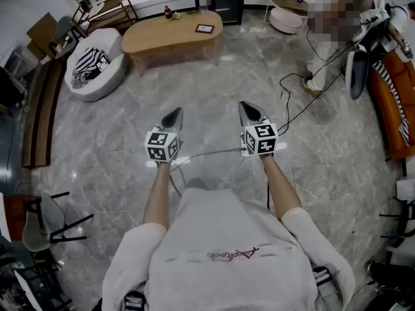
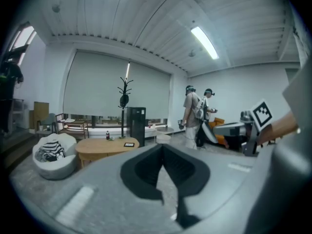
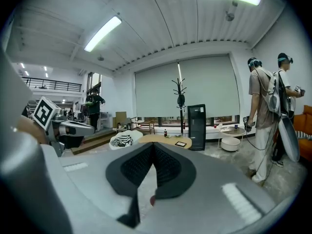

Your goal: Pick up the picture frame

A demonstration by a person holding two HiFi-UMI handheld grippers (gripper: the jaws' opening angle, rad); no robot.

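Across the room, on the right-hand part of the long wooden table (image 1: pixel 162 37), the picture frame (image 1: pixel 205 28) is lying flat, untouched and well apart from both grippers. A dark bottle (image 1: pixel 168 11) is standing on the same table, nearer its far edge and left of the frame.

Head view: the left gripper (image 1: pixel 175 113) and the right gripper (image 1: pixel 249 111) are being held side by side over grey floor (image 1: pixel 214 89), both pointing toward the table. A cable (image 1: pixel 288 92) is trailing across the floor to their right.

Left gripper view: the fingers (image 2: pixel 144 174) are pressing together tip to tip, with nothing between them. Right gripper view: same finding, its fingers (image 3: pixel 134 172) are meeting at the tips and gripping nothing.

Differences between views:
- Only the head view is showing the frame from above. It is also showing, from above, the white beanbag seat (image 1: pixel 97 63) with a striped cloth sitting beside the table's left end.
- Only the gripper views are showing the coat stand (image 2: pixel 125 99) at full height and the black cabinet (image 2: pixel 136 126) standing behind the table.
- The left gripper view is showing two persons (image 2: pixel 195 116) standing right of the table. The right gripper's marker cube (image 2: pixel 262 113) is entering at its right edge.
- The right gripper view alone is showing another person (image 3: pixel 95 108) standing far off at its left.
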